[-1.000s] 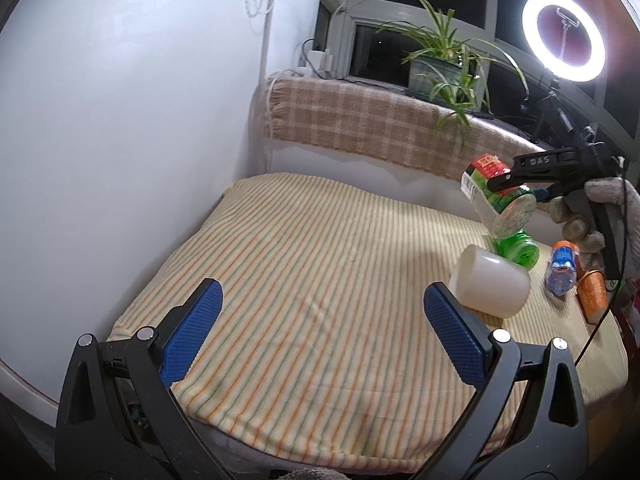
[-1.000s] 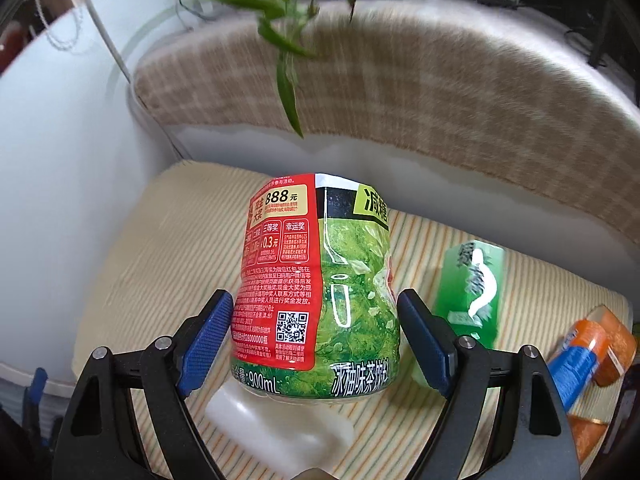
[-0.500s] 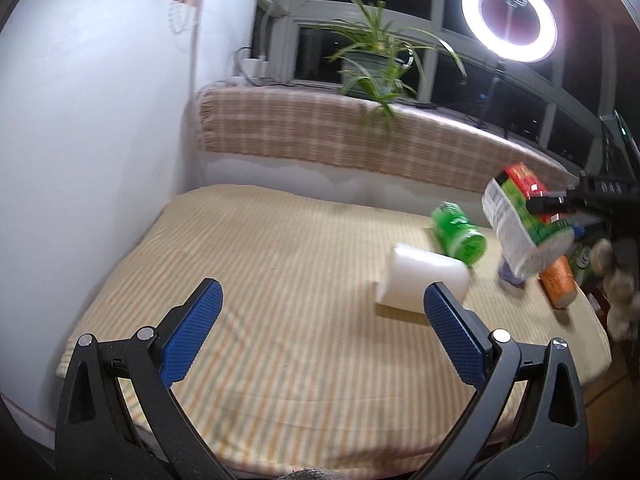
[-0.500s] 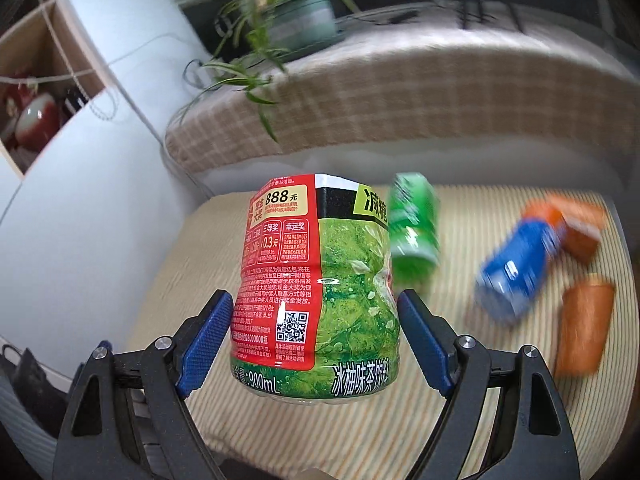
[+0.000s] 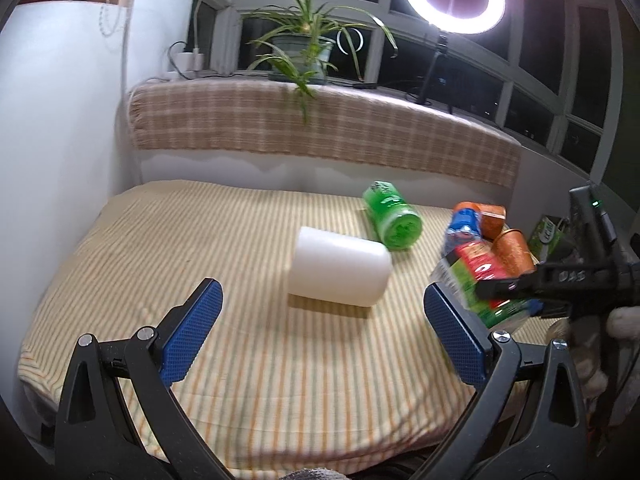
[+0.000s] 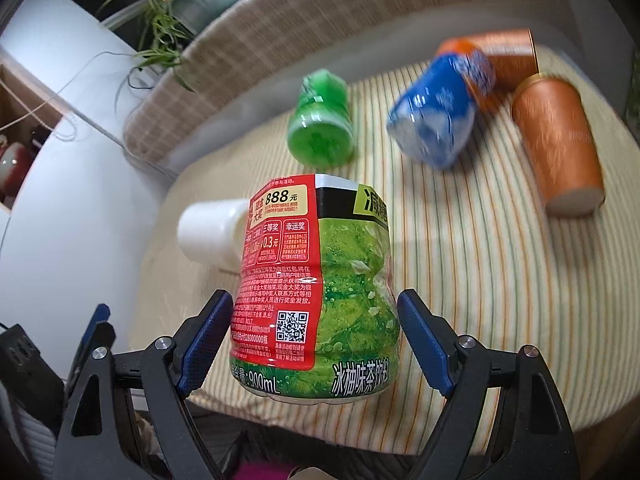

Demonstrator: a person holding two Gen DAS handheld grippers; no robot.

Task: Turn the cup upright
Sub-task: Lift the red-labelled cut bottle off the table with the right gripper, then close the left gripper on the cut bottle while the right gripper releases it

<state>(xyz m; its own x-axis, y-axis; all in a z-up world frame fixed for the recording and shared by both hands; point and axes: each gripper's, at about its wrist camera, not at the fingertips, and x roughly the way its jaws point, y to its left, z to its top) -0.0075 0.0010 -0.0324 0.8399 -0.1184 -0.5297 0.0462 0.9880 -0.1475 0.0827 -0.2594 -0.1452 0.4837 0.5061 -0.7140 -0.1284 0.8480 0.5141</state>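
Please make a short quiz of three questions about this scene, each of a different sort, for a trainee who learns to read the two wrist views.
1. True or false: the white cup stands upright on the striped cloth.
2. Multiple choice: what does the right hand-held gripper hold? A) the white cup B) the green and red labelled bottle C) the orange cup
3. Fill in: the left hand-held gripper is ____ and holds nothing.

Key
1. False: it lies on its side.
2. B: both blue pads press on the bottle, which is lifted off the cloth.
3. Open: its pads are spread wide, short of the white cup.
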